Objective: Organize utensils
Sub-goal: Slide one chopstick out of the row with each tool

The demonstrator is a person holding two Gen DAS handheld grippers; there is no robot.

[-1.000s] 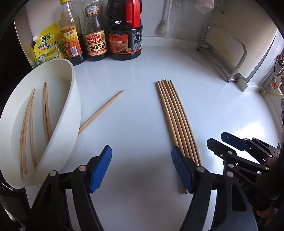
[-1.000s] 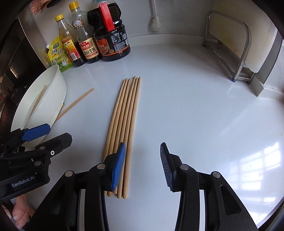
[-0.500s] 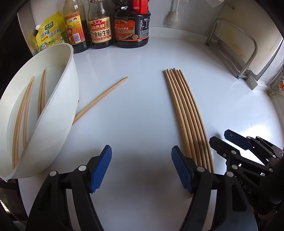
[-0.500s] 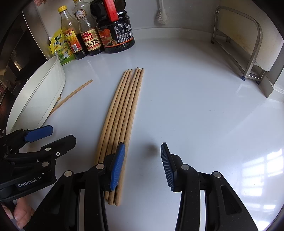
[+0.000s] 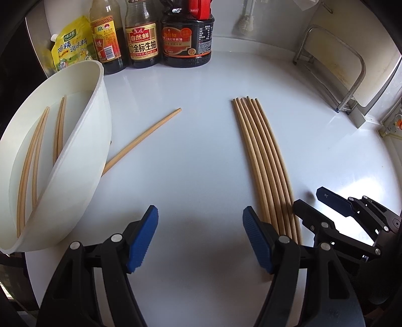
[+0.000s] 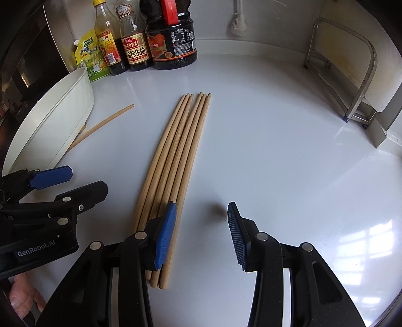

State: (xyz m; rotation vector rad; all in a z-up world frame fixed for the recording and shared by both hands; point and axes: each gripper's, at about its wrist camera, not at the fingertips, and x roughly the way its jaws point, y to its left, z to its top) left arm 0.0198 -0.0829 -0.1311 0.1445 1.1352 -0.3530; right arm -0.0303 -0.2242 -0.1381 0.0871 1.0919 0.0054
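Note:
Several wooden chopsticks lie side by side in a neat row (image 5: 263, 161) on the white counter; the row also shows in the right wrist view (image 6: 176, 166). One single chopstick (image 5: 143, 139) lies slanted beside a white basin (image 5: 83, 161), which holds several more chopsticks (image 5: 35, 161). My left gripper (image 5: 199, 234) is open and empty, just left of the row's near end. My right gripper (image 6: 201, 231) is open and empty, its left finger over the row's near end. Each gripper shows in the other's view: the right one (image 5: 334, 208), the left one (image 6: 67, 183).
Sauce bottles (image 5: 143, 32) and a yellow seasoning pouch (image 5: 70, 47) stand at the back wall. A metal rack (image 5: 334, 73) stands at the back right. A brush (image 6: 237, 24) hangs on the wall. The basin (image 6: 50, 120) sits at the counter's left edge.
Both grippers have drawn back a little toward me and tilted, so the chopstick row and bottles sit slightly lower and farther in view. Nothing on the counter has moved.

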